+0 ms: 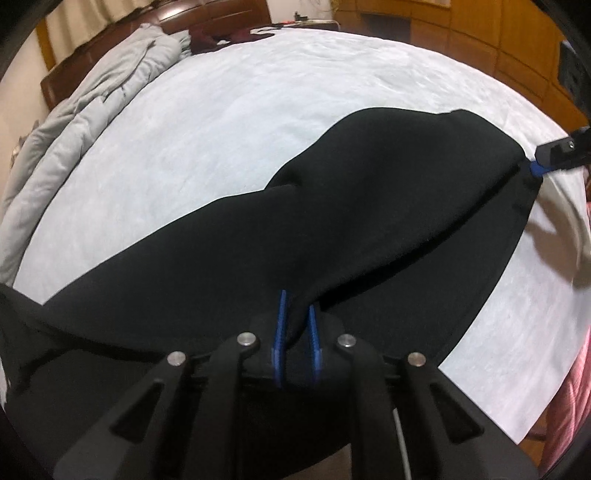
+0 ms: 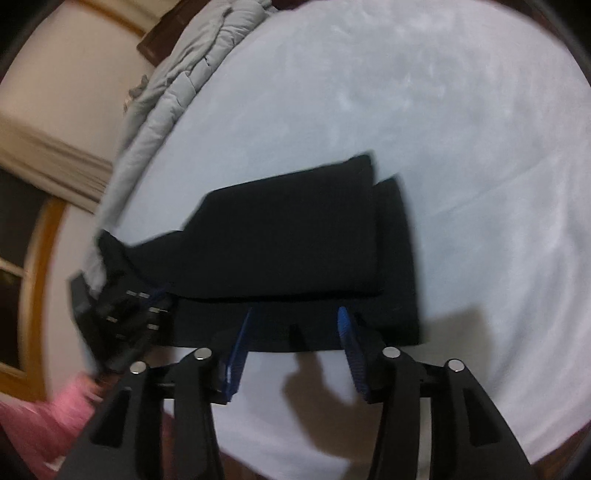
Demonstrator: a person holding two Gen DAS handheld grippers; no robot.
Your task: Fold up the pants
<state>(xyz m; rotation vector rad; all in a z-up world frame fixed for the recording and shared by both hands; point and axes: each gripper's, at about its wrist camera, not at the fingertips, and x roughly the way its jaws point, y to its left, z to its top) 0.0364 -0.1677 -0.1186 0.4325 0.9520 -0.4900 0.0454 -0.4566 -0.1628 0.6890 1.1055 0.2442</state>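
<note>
Showing both wrist views, we see black pants (image 1: 332, 229) spread across a white bed (image 1: 221, 129). In the left wrist view, our left gripper (image 1: 295, 317) has its jaws nearly closed, the blue pads (image 1: 281, 321) pinching a gathered ridge of the cloth between them. From that pinch the fabric runs up and to the right as a long dark band, raised at the near end and lying on the sheet farther out. At the right edge of this view our right gripper (image 1: 543, 162) appears as a black finger with a blue tip, touching the far corner of the pants; from here we cannot tell whether it holds the cloth.

In the right wrist view, the right gripper (image 2: 293, 332) has its jaws wide apart, one blue pad (image 2: 240, 350) on each side, with the near hem of the pants (image 2: 295, 240) lying between and just beyond the tips. Nothing is clamped between these pads. The pants lie here as a folded dark block, two layers offset at the far right end, resting flat on the bed (image 2: 443, 147). The left gripper (image 2: 147, 314) shows at the left of this view, blurred, meeting the left end of the cloth. A shadow of the tool falls on the sheet below the hem.

A grey quilt (image 1: 92, 110) is bunched along the far left side of the bed, beside a dark wooden headboard (image 1: 207, 14). Pink cloth (image 2: 55, 413) shows at the lower left of the right wrist view.
</note>
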